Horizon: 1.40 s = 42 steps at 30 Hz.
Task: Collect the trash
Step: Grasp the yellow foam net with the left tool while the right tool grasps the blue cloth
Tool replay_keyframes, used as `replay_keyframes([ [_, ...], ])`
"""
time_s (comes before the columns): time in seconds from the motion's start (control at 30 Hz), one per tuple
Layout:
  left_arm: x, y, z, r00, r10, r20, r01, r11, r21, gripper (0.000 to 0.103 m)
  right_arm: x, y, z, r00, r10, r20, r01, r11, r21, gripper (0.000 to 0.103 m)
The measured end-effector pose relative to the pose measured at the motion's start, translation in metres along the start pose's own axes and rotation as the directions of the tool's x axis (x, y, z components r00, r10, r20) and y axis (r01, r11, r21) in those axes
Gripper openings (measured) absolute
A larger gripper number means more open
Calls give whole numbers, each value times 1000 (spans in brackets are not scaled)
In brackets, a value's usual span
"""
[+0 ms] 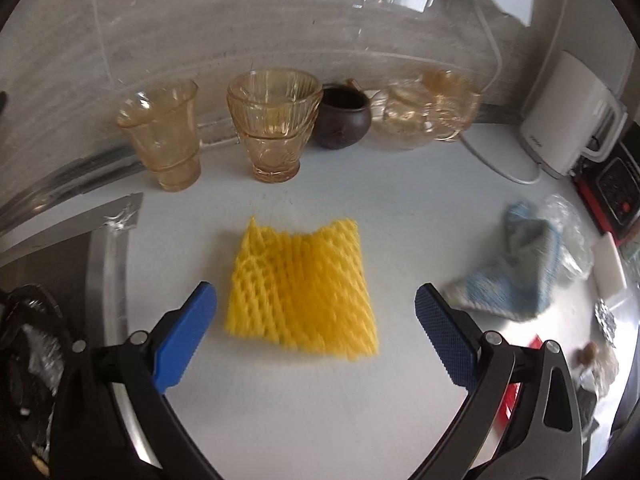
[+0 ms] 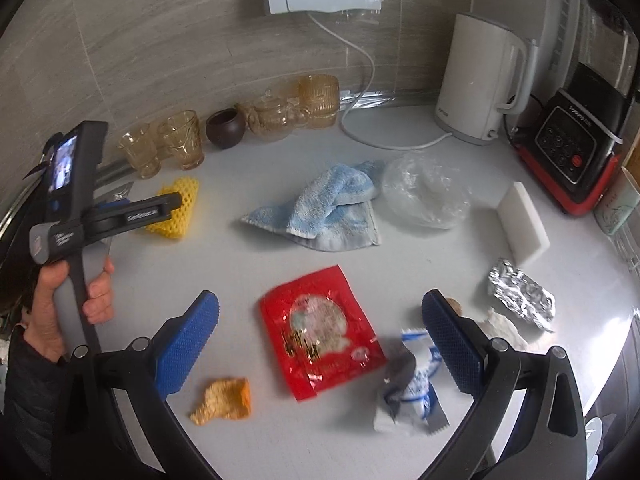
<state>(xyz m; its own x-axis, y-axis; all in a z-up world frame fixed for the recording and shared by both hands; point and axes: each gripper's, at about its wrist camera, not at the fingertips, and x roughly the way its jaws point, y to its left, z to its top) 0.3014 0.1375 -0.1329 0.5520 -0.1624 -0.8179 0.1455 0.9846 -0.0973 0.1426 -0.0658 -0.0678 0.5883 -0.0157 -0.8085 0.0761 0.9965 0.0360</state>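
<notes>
Left wrist view: the left gripper (image 1: 316,312) stands wide open over the white counter (image 1: 320,408), its blue pads (image 1: 182,340) either side of a yellow foam net (image 1: 302,288) that lies flat and motion-blurred between them, touching neither. At 12 o'clock of the net, along the wall, stand two amber glasses (image 1: 162,136), a dark pot (image 1: 342,118) and clear amber glassware (image 1: 430,110) whose shapes merge and cannot be separated. At 3 o'clock lies a blue cloth (image 1: 516,276), with a crumpled clear film (image 1: 568,232) behind it; items at the far right edge are distorted and cut off. Right wrist view: the right gripper (image 2: 320,340) is likewise open and empty, hovering above a red wrapper (image 2: 320,332) between its pads (image 2: 186,344). At 5 o'clock of the wrapper a blue-white wrapper (image 2: 408,396) is partly hidden by the right finger; at 7 o'clock lies an orange scrap (image 2: 224,400). Crumpled foil (image 2: 520,296) sits at 3 o'clock, with a white block (image 2: 522,222) beyond it. A pale lump just behind the right finger is too hidden to identify. At 10 o'clock the person's hand (image 2: 68,304) holds the left gripper, whose fingers cover part of the net. A kettle (image 2: 478,80) and a blender (image 2: 576,128), its jar cut off, stand at the back right.
</notes>
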Motion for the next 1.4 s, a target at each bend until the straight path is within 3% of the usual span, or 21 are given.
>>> replay_keyframes([
  [0.2,29,-3,9,999,11,-38,-11,1000,2,91,23,-2,11,999,-3,-34,3,1000,12,101],
  [0.33,43,-4,11,996,4,-87,-4,1000,-1,56,32,-1,18,999,-2,-42,2,1000,18,101],
  [0.4,44,-2,12,997,1,-81,-2,1000,-13,49,35,0,21,999,-5,-43,5,1000,16,101],
  [0.5,40,-1,14,997,-32,-74,31,999,-17,25,42,0,26,999,-10,-44,11,1000,19,101],
  [0.53,38,-1,15,996,-44,-74,42,999,-19,12,45,-1,29,999,-12,-47,13,1000,27,101],
  [0.7,18,-4,10,998,-25,-53,25,1000,3,10,68,-4,42,998,12,-63,-6,996,94,101],
  [0.97,-36,-14,-19,993,-113,-19,114,993,13,10,129,2,75,996,-50,-72,57,993,99,100],
  [1.1,-55,-18,-35,988,-154,-19,155,988,13,10,156,2,80,991,-58,-120,72,991,109,57],
  [1.17,-63,-21,-45,987,-159,-15,159,987,24,10,166,2,80,988,-41,-147,57,993,103,25],
  [1.27,-71,-22,-55,988,-152,-11,152,988,28,10,165,4,80,990,-26,-136,40,994,98,11],
  [1.4,-81,-20,-64,987,-163,-5,163,986,15,10,144,12,80,997,-3,-81,9,998,68,8],
])
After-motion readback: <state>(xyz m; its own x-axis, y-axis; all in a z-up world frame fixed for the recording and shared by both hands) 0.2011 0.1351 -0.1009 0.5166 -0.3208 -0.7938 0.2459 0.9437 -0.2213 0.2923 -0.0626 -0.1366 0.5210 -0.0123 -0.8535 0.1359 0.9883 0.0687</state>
